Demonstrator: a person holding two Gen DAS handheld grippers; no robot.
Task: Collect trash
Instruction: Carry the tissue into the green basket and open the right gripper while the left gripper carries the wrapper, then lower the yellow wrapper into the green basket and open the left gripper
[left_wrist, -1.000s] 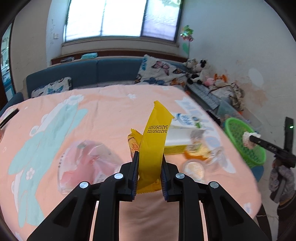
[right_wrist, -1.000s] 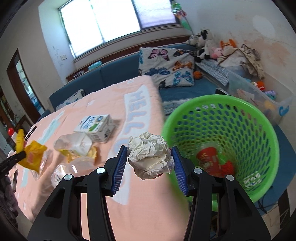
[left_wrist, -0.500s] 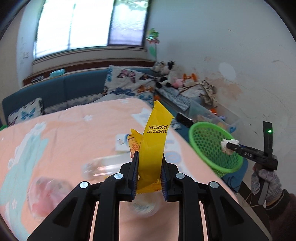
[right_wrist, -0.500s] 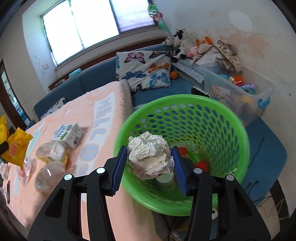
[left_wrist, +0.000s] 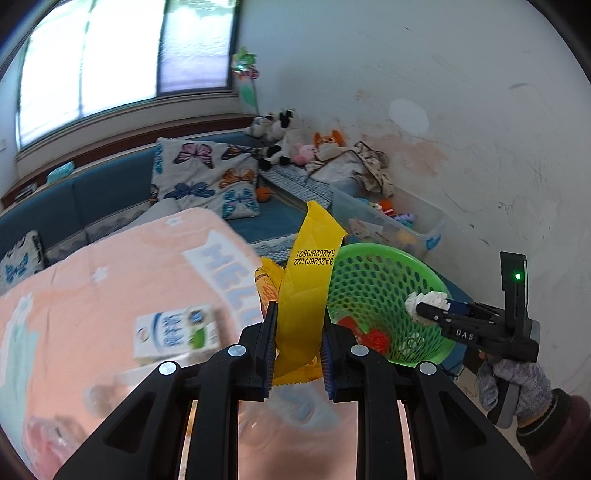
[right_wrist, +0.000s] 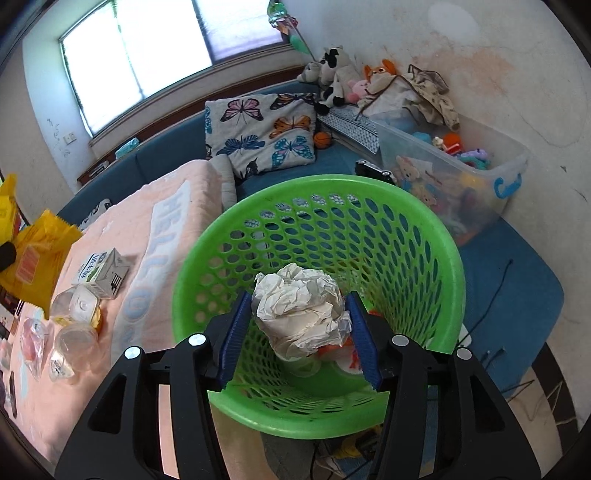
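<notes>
Over green basket (right_wrist: 436, 236): right gripper (right_wrist: 299, 321) opening, crumpled paper ball (right_wrist: 301, 310) between jaws.
Left of basket: left gripper (left_wrist: 298, 332) clamped on yellow wrapper (left_wrist: 308, 280).

Peach cloth-covered table (right_wrist: 173, 206) — bearing a milk carton (right_wrist: 103, 273), clear plastic cups (right_wrist: 75, 336) and a crumpled bag (right_wrist: 31, 339).

Basket (right_wrist: 436, 236) stands right of the table (right_wrist: 155, 206), carton (right_wrist: 103, 273) on it.

Paper ball (right_wrist: 301, 310) hides basket (right_wrist: 436, 251) contents, perhaps red wrappers.
</notes>
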